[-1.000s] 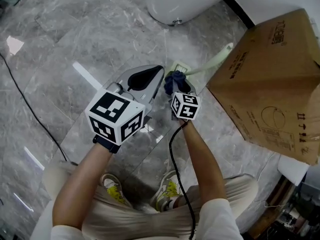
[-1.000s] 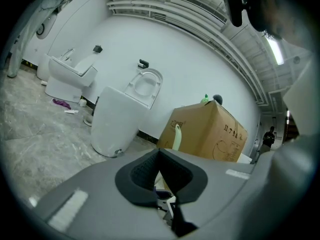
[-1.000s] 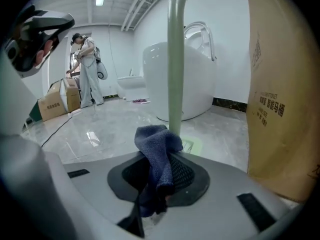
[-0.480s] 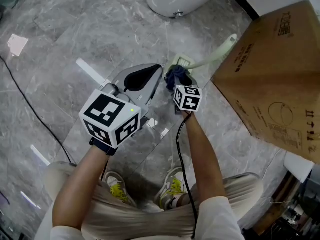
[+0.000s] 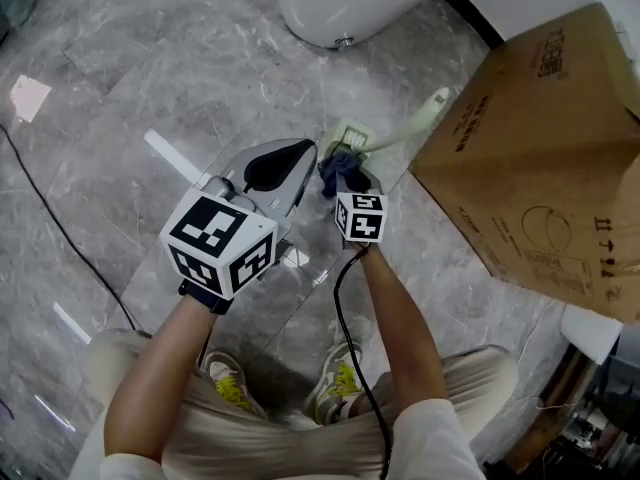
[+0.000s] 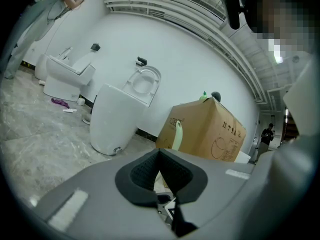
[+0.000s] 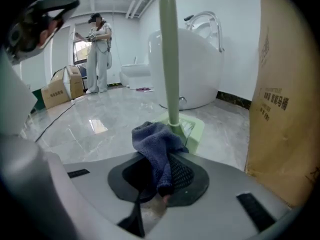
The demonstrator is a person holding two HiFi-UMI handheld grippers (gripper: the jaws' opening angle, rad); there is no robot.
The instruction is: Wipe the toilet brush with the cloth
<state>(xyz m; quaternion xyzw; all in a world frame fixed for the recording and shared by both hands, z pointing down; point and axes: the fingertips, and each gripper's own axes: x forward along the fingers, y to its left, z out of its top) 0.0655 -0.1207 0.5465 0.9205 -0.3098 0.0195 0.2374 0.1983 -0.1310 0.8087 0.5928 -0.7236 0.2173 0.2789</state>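
Note:
The toilet brush has a pale green handle [image 5: 415,120] that leans toward the cardboard box, rising from its pale green foot [image 5: 350,133] on the floor. In the right gripper view the handle [image 7: 169,54] stands straight ahead. The dark blue cloth [image 5: 340,168] is bunched against the lower handle, just above the foot. My right gripper [image 5: 346,183] is shut on the cloth [image 7: 157,149], whose end is pinched between its pads. Just to the left, my left gripper [image 5: 290,158] is shut with nothing in it, a little short of the brush, and its view shows the handle [image 6: 177,134] beyond the jaws.
A large cardboard box [image 5: 540,168] stands close on the right of the brush. A white toilet base [image 5: 340,3] is just beyond it. A black cable [image 5: 50,208] runs over the grey marble floor at the left. Another person [image 7: 97,54] stands far off.
My right gripper has sunk slightly with the cloth along the lower handle. The left gripper has kept still.

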